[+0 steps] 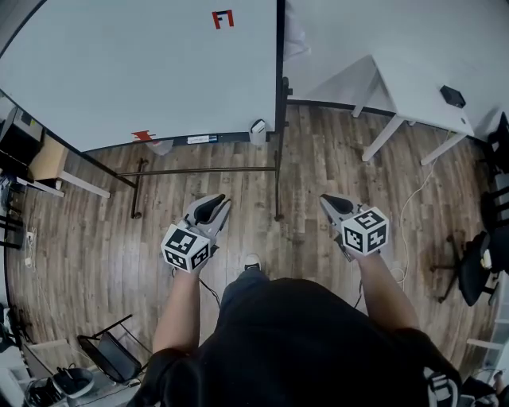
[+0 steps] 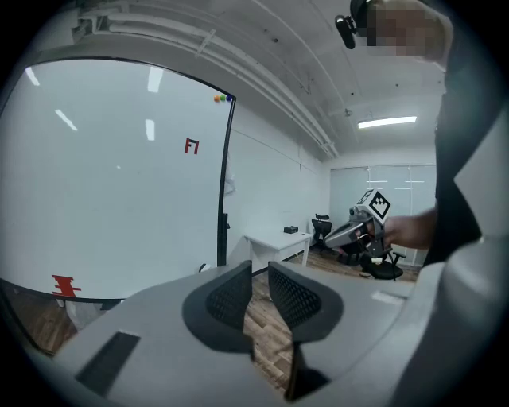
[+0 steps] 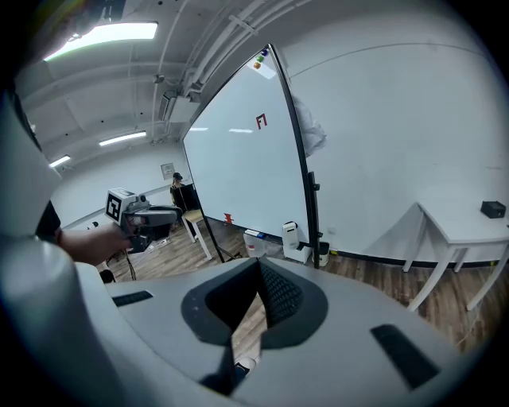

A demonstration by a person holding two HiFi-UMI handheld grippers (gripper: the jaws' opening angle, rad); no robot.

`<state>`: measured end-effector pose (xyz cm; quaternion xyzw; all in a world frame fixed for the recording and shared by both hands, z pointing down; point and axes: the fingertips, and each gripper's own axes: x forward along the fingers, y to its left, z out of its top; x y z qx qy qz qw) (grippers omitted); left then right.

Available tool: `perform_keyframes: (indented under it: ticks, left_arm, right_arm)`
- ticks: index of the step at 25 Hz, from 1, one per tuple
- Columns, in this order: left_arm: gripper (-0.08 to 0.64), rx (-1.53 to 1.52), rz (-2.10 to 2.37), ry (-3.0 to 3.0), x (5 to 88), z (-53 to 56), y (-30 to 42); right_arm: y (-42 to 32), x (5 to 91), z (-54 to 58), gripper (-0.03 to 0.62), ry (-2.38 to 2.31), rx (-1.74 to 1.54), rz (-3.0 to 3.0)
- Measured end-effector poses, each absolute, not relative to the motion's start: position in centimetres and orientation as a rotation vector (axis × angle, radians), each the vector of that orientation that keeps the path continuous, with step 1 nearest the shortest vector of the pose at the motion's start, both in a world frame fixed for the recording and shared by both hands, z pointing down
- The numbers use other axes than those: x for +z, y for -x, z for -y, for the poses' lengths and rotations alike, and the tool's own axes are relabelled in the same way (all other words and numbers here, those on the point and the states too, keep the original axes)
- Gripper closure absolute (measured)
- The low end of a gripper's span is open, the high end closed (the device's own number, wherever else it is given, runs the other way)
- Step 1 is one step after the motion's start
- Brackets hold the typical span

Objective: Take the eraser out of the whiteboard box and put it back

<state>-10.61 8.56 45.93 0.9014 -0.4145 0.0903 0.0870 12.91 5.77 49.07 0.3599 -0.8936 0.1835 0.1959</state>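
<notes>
A large whiteboard on a black stand stands ahead of me, with a small red mark near its top. On the floor at its right foot is a small white box, which the right gripper view also shows. I cannot make out an eraser in any view. My left gripper and right gripper hover side by side over the wooden floor, well short of the board. Both are shut with nothing between their jaws, as the left gripper and right gripper views show.
A translucent container sits under the board's lower edge, beside a red marker sign. A white table with a small black object stands at the right. An office chair, a stool and a folded black chair ring the floor.
</notes>
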Motion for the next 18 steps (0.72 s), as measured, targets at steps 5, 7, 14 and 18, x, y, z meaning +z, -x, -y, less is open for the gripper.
perform_keyframes:
  ticks: [5, 7, 14, 18]
  left_arm:
    - [0.486, 0.276, 1.191, -2.694, 46.7, -5.7, 11.7]
    - [0.486, 0.275, 1.18, -2.696, 47.0, -4.7, 12.2]
    - [0.486, 0.27, 1.139, -2.697, 48.1, -1.0, 14.8]
    - [0.486, 0.254, 1.112, -2.708, 47.9, 0.9, 16.4]
  right_arm:
    - [-11.3, 49.8, -3.4, 0.596, -1.021, 0.533, 2.49]
    - [-10.5, 50.1, -2.5, 0.596, -1.025, 0.537, 2.486]
    - [-7.7, 50.8, 0.8, 0.595, -1.043, 0.547, 2.465]
    - [-5.9, 50.4, 2.2, 0.595, -1.054, 0.543, 2.453]
